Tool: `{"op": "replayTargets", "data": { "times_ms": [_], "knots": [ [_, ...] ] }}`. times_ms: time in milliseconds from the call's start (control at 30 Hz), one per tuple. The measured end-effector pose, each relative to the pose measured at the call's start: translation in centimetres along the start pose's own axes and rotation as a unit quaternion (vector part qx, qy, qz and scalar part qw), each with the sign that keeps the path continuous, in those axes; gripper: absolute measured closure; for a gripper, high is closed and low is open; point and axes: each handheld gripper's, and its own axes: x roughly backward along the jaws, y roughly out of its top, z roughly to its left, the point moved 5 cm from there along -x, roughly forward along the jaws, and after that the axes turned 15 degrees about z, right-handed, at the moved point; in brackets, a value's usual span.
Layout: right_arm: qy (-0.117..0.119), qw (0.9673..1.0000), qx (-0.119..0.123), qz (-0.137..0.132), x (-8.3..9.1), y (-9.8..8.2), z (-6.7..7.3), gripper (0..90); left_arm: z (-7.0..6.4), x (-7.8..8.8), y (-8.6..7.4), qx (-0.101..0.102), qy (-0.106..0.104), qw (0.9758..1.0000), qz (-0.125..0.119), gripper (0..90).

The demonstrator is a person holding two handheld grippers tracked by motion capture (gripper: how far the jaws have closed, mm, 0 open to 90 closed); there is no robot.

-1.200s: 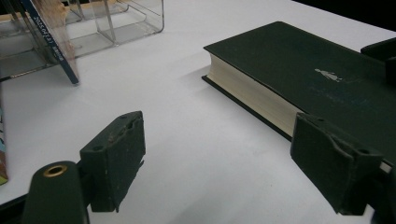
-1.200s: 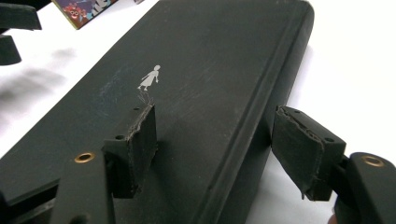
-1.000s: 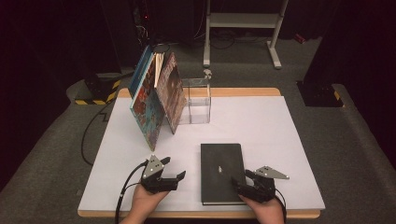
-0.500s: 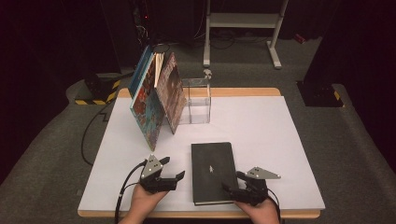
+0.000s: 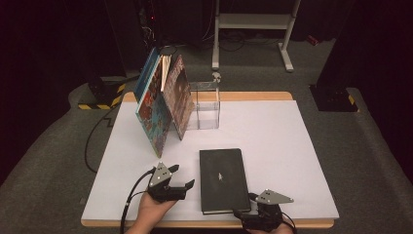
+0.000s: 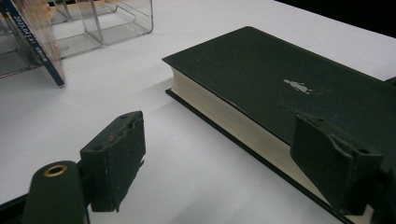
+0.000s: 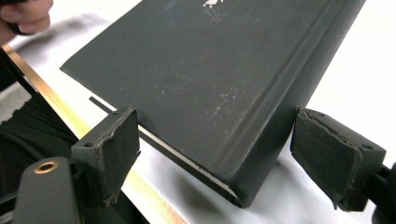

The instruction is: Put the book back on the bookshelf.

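The flat black hardcover book [image 5: 221, 179] lies loose, far from the clear plastic book stand [image 5: 204, 105], with the right gripper [image 7: 212, 154] just spread wide around its corner and the left gripper [image 6: 224, 163] spread, holding nothing.

white table [image 5: 272, 126] with black book [image 5: 221, 178]

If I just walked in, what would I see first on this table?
A big black book lies flat near the front edge of the white table, between the left gripper and the right gripper, both with open fingers. Behind it, colourful books lean against a clear plastic box.
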Motion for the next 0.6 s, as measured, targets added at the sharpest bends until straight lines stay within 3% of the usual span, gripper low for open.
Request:
{"op": "replayTargets", "data": {
  "times_ms": [600],
  "knots": [
    [-0.015,0.9998,-0.008,-0.007,-1.2,1.8,0.5,14.7,-0.3,-0.3,-0.2,-0.001,-0.007,0.9999,0.008,18.4]
  ]
}}
